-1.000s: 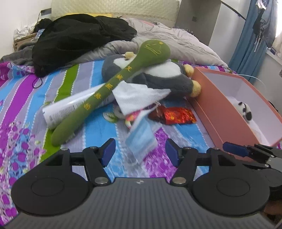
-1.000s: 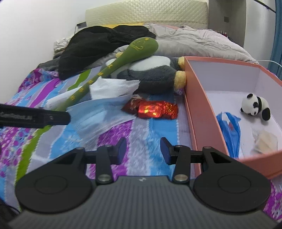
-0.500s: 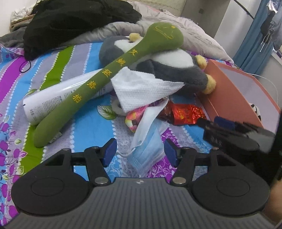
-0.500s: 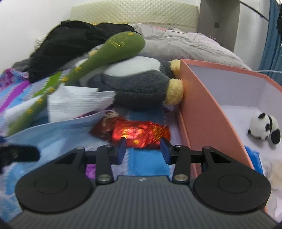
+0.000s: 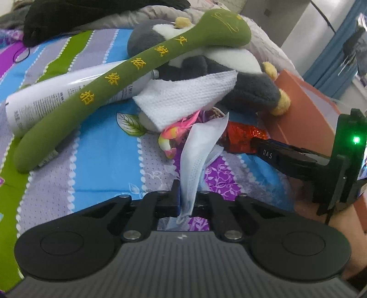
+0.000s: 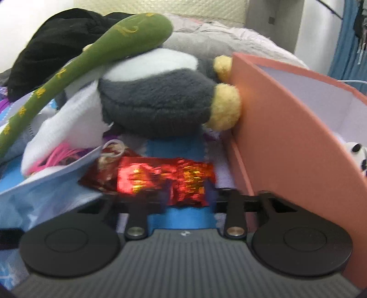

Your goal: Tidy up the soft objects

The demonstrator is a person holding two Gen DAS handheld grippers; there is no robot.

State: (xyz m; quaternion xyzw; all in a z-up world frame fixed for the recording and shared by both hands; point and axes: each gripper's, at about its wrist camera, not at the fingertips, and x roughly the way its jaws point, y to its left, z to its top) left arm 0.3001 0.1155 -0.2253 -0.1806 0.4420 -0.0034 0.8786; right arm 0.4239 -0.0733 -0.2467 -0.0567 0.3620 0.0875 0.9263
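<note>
My left gripper (image 5: 186,198) is shut on the lower end of a pale blue face mask (image 5: 197,146), which stretches up from the striped bedspread (image 5: 103,165). In the right wrist view my right gripper (image 6: 189,201) has its jaws closing, with a red foil packet (image 6: 160,178) filling the gap between them and its edges at the pads. From the left wrist view that gripper reaches in from the right, one of its fingers (image 5: 263,149) at the packet (image 5: 243,137). Behind lie a grey penguin plush (image 6: 156,100), a long green plush stick (image 5: 137,68) and a white tissue (image 5: 188,98).
A pink box (image 6: 286,128) stands right of the packet, with a small panda toy (image 6: 357,153) inside. A white tube (image 5: 45,100) lies under the green stick. A pink toy (image 5: 169,137) sits beside the mask. Black clothing (image 5: 80,18) and a grey quilt fill the back.
Both grippers moved forward and down toward the pile. The left jaws closed onto the face mask. The right jaws narrowed around the red foil packet.
</note>
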